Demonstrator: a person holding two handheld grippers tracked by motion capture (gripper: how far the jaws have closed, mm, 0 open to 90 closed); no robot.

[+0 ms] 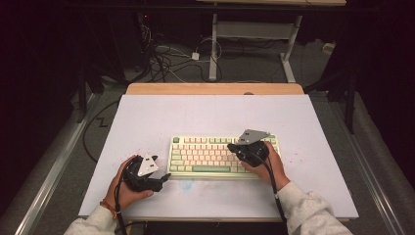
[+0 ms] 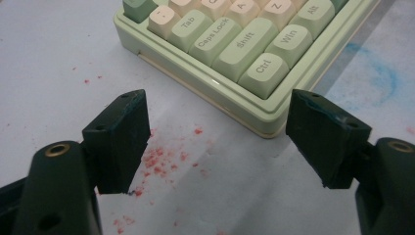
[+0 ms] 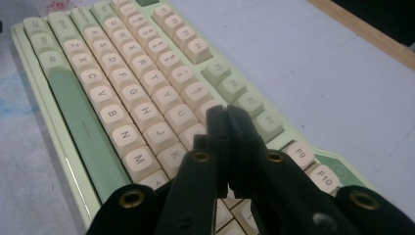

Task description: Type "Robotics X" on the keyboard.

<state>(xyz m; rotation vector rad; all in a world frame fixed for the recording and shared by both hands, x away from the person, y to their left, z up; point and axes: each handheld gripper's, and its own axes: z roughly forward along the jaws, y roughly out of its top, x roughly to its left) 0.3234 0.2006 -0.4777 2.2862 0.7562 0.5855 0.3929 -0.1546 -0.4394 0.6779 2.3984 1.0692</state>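
1. Keyboard (image 1: 222, 156) lies on the white sheet (image 1: 161, 117) in the high view, nearer my edge than the far wooden strip (image 1: 215, 88). Its long axis runs left to right, spacebar row toward me. Bare sheet spreads wide behind it and to both sides.
2. In the same view my left gripper (image 1: 164, 178) rests on the sheet just off the keyboard's near left corner. My right gripper (image 1: 231, 147) sits over the keys on the right half.
3. Left gripper view: my jaws stand wide apart with nothing between them (image 2: 218, 129), only sheet flecked with red. The keyboard's corner (image 2: 266, 125), by the Ctrl key (image 2: 263, 71), lies just ahead, close to one jaw; a blue smear (image 2: 386, 78) marks the sheet beyond it.
4. Right gripper view: my jaws are pressed together, holding nothing (image 3: 226, 111), tips over the keys near U and J. The key rows (image 3: 122, 88) run away toward the upper left; open sheet lies past the function row.
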